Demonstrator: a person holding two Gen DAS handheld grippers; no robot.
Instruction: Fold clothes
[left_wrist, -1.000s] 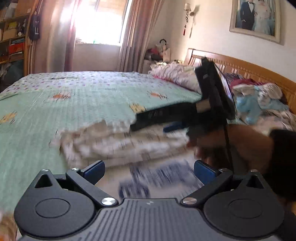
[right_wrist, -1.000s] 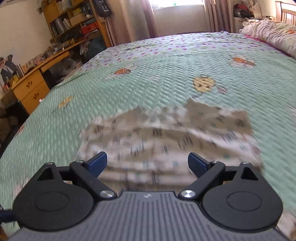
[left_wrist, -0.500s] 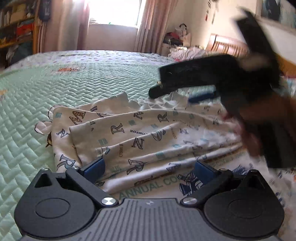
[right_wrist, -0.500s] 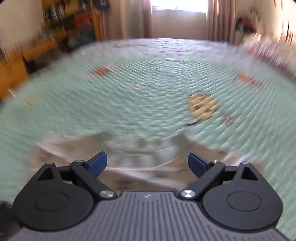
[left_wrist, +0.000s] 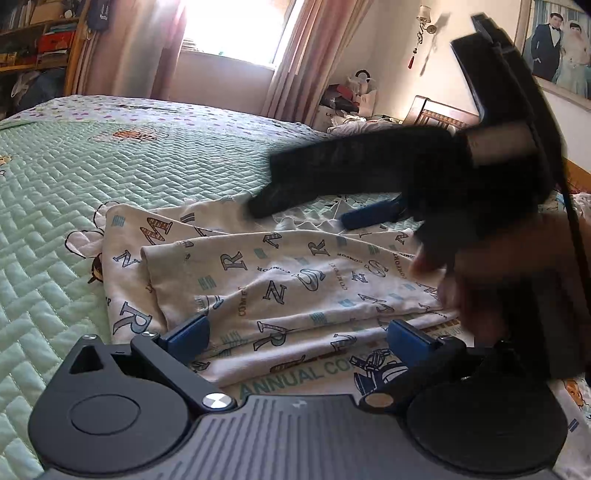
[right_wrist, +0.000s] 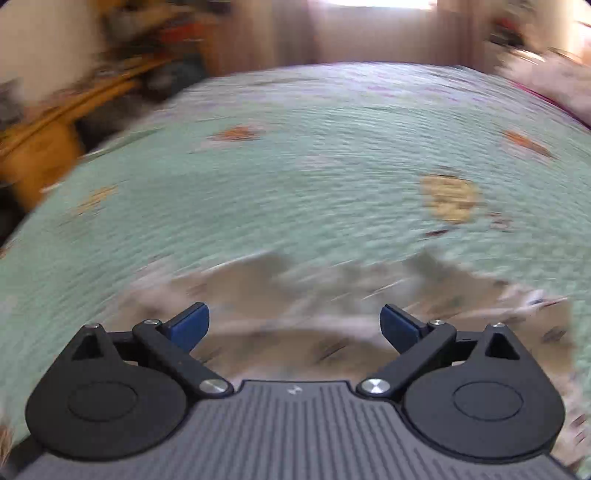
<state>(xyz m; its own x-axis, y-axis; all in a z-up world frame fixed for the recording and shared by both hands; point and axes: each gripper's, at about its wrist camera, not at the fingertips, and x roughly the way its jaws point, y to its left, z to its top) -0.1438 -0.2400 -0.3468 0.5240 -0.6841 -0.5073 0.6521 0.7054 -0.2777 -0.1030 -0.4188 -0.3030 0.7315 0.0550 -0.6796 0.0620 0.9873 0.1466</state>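
Note:
A white garment (left_wrist: 280, 280) printed with letters lies partly folded on the green quilted bedspread (left_wrist: 110, 173). My left gripper (left_wrist: 299, 336) hovers open just above its near edge, blue pads wide apart and nothing between them. In the left wrist view the right gripper (left_wrist: 332, 210) reaches in from the right over the garment's far edge, held by a hand (left_wrist: 491, 273). The right wrist view is blurred: my right gripper (right_wrist: 295, 325) stands open above the garment (right_wrist: 332, 302), gripping nothing.
A wooden headboard (left_wrist: 432, 110) and piled clothes sit at the far right. Curtains and a bright window (left_wrist: 229, 33) lie beyond the bed. A wooden desk and shelves (right_wrist: 55, 122) stand to the left. Bare bedspread (right_wrist: 314, 166) stretches ahead.
The left gripper has dropped closer to the garment, which now lies flatter. The right gripper has swung across above the garment's far side, still moving and blurred.

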